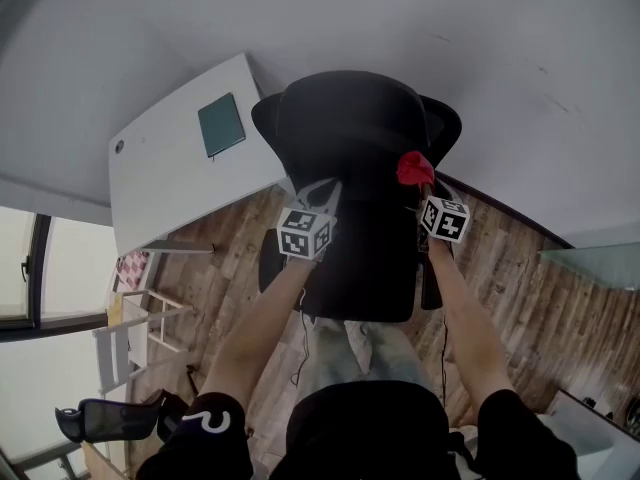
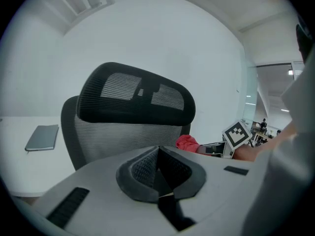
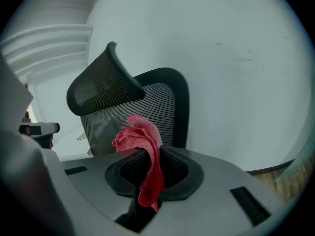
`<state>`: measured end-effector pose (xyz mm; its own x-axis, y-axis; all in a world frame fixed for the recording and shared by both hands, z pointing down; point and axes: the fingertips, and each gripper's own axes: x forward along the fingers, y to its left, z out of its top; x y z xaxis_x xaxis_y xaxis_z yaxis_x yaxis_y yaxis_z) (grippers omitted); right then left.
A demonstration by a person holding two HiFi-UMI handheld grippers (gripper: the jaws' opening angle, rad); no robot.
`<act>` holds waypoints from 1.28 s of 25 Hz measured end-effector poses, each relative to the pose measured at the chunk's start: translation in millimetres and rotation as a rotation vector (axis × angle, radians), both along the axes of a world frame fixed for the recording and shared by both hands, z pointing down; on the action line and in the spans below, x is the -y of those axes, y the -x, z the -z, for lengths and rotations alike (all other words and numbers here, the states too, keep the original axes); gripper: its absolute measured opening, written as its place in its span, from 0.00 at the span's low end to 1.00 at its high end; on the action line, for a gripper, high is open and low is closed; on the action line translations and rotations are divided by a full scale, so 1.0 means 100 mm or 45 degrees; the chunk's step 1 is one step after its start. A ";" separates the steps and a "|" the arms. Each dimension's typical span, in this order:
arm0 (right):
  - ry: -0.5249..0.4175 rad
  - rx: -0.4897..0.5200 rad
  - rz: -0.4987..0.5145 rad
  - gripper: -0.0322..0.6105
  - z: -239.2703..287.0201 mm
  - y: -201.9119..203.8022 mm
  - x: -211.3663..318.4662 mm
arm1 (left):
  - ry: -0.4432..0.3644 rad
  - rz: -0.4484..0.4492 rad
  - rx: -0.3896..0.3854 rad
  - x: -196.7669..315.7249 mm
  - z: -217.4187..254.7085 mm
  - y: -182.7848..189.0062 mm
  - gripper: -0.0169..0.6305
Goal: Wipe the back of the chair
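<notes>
Right gripper (image 3: pixel 150 170): fingers (image 3: pixel 174 167) clamped on a red cloth (image 3: pixel 141 136). The cloth bunches up above the pads and a tail hangs down below them.

Left gripper (image 2: pixel 158 170): fingers (image 2: pixel 141 168) pressed together, nothing between them.

Both grippers are held up behind the chair (image 1: pixel 355 148), at its back, the left one towards the middle, the right one at the chair's right edge. The cloth sits against the upper right of the mesh back, just under the headrest (image 2: pixel 135 100). Cannot tell whether it is actually touching.

Chair: black, grey mesh back with a dark frame, curved headrest on top. It faces away from the person, pushed up to a white table (image 1: pixel 165 183).

Surface and room: wood-plank floor (image 1: pixel 540 303) under and behind the chair. A plain white wall (image 1: pixel 500 58) lies beyond it. A glass panel (image 1: pixel 592 261) stands off to the chair's right.

Around: a dark green notebook (image 1: pixel 221 124) lies flat on the table, left of the chair, apart from it. A white open-frame rack (image 1: pixel 132 330) stands on the floor left of the chair, by the table's end.

Nothing stands between the grippers and the chair back; the person's forearms (image 1: pixel 470 328) reach straight to it.
</notes>
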<state>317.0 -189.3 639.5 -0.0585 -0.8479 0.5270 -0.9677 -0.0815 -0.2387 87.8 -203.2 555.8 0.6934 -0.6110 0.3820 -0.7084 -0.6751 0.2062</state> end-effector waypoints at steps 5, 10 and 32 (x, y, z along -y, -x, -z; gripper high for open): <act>-0.009 0.031 0.153 0.16 -0.03 1.00 0.14 | 0.045 0.062 0.013 -0.02 -0.20 0.69 0.06; -0.020 0.011 0.273 0.16 0.04 1.89 0.39 | 0.055 0.124 0.000 0.06 -0.22 1.38 0.06; 0.039 -0.072 0.350 0.16 -0.29 3.58 1.38 | 0.053 0.111 0.001 0.54 -0.45 2.68 0.06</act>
<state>-41.0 -327.1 668.5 -0.2543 -0.7878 0.5610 -0.9661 0.1798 -0.1854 -179.9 -257.2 601.2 0.6383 -0.6526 0.4083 -0.7640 -0.6020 0.2322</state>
